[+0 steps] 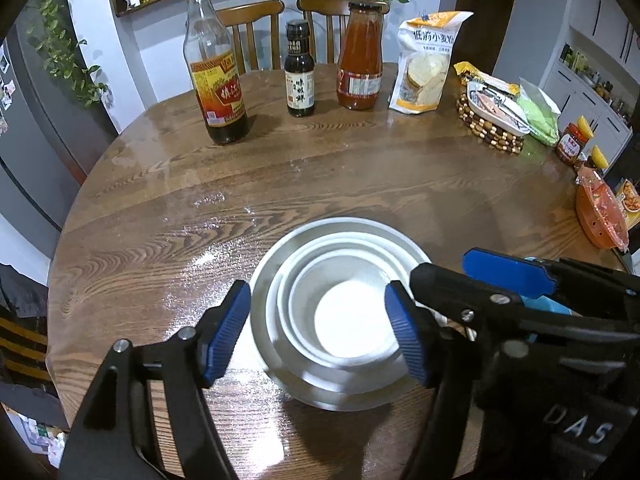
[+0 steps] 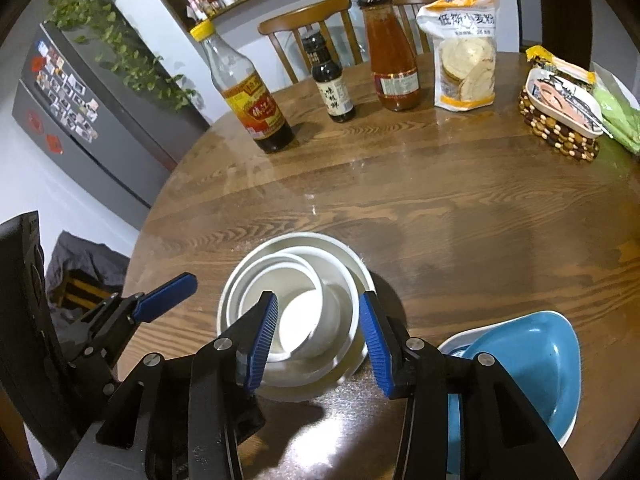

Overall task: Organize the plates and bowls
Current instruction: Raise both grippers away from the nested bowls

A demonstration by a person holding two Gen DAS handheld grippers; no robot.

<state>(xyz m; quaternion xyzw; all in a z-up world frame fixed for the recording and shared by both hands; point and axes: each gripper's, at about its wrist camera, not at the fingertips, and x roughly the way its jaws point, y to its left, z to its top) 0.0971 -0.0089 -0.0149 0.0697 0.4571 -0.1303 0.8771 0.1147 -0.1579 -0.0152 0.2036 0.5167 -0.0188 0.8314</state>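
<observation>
A: From the left wrist view, what do you make of it?

B: The left gripper (image 1: 318, 330) hangs over the round wooden table (image 1: 360, 184) with its jaws spread wide, one blue pad (image 1: 228, 332) on each side of the nested white bowls (image 1: 340, 312). Neither pad presses the rim, so it has hold of nothing. The stack sits right under and between the fingers.

A: And the other tool?

B: The right gripper (image 1: 508, 276) pokes in from that one's right, close beside the bowls. Beyond the fingertips stand a vinegar bottle (image 1: 216, 68), a small dark sauce bottle (image 1: 299, 70), a red sauce bottle (image 1: 360, 56) and a bag of flour (image 1: 428, 60).

A: Now the right wrist view.

B: The right gripper (image 2: 318, 344) is partly open above the same nested white bowls (image 2: 296, 312). Its pads (image 2: 262, 344) straddle the near rim, apparently clear of it; nothing is gripped. Just to its right lie blue dishes (image 2: 532, 364) stacked on a white one. The left gripper (image 2: 164, 298) shows off to its left, over the table (image 2: 440, 208) edge, clear of the bowls.
</observation>
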